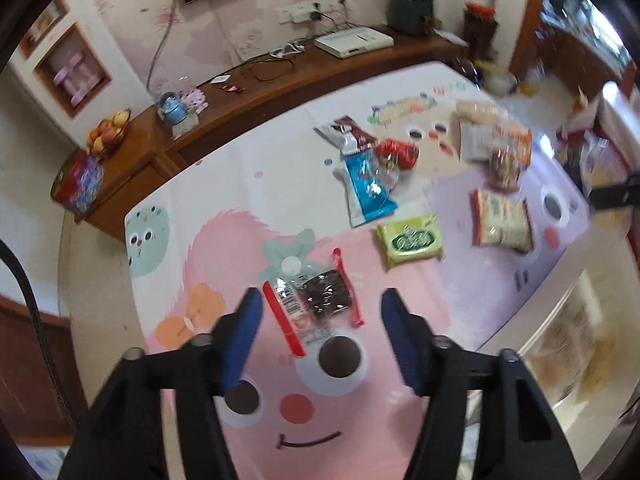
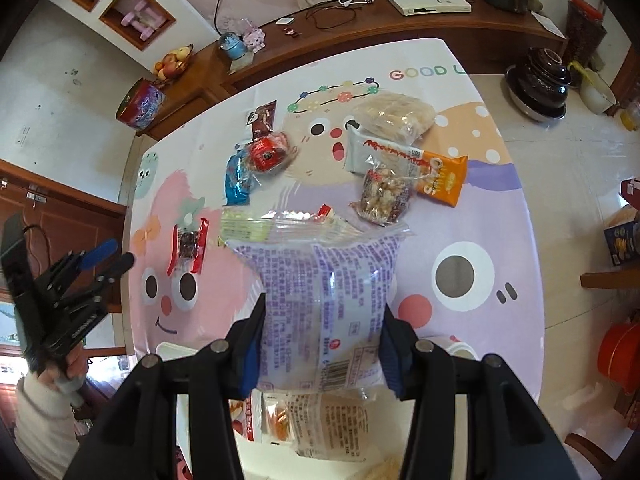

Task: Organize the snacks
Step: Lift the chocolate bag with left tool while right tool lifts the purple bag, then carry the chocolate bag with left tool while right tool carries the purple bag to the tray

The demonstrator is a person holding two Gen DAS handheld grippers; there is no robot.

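My left gripper [image 1: 322, 302] is open above a clear red-edged packet with a dark brownie [image 1: 316, 300] on the pink part of the tablecloth [image 1: 224, 264]; it also shows in the right wrist view [image 2: 188, 246]. My right gripper [image 2: 320, 312] is shut on a clear snack bag with purple print [image 2: 320, 288], held above the table. Under it lies another clear packet [image 2: 316, 424]. A green packet [image 1: 410, 240], a blue packet [image 1: 370, 192], a red packet [image 1: 398, 152] and an orange packet [image 2: 440, 178] lie further off.
A wooden sideboard [image 1: 280, 80] runs behind the table, with a fruit bowl [image 1: 110, 132], a white box [image 1: 354, 40] and cables. The left gripper shows in the right wrist view [image 2: 106, 258]. A dark pot [image 2: 538, 76] stands on the floor at right.
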